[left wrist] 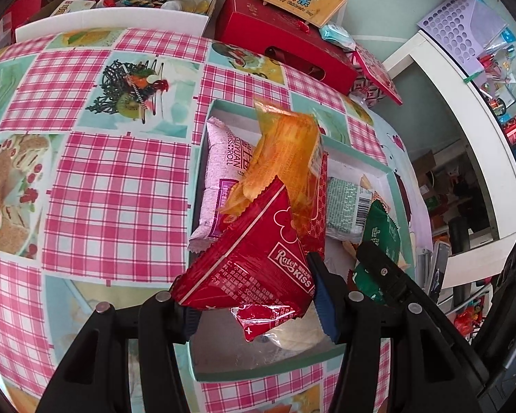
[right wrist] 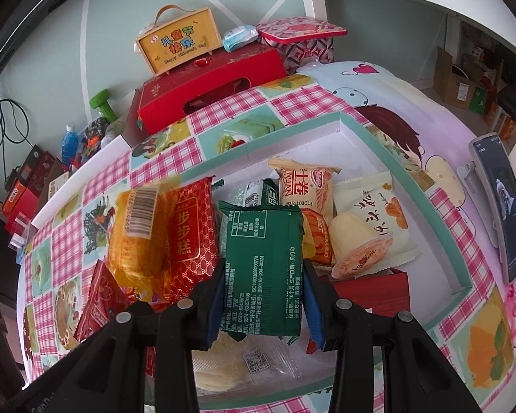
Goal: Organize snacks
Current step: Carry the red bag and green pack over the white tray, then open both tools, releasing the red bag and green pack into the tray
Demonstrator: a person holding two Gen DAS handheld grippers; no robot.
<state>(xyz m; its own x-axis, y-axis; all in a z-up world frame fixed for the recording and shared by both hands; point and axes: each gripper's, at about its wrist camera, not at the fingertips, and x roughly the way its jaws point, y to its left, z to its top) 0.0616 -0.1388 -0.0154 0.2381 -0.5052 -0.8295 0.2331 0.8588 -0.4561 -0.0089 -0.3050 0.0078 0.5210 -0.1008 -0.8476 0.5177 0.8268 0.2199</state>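
Snacks crowd a shallow teal-rimmed tray [right wrist: 388, 158] on the pink checked tablecloth [left wrist: 113, 186]. Left gripper [left wrist: 254, 309] is clamped on a red Rater Kiss packet [left wrist: 254, 261], held over the tray's near end, with an orange translucent packet [left wrist: 285, 151] at its 12 o'clock. Right gripper [right wrist: 263, 306] squeezes a green packet [right wrist: 263, 265] upright above the tray's middle; a jelly cup [right wrist: 357, 244] lies at its 2 o'clock, a red gold-lettered cake packet [right wrist: 189, 230] at 10 o'clock.
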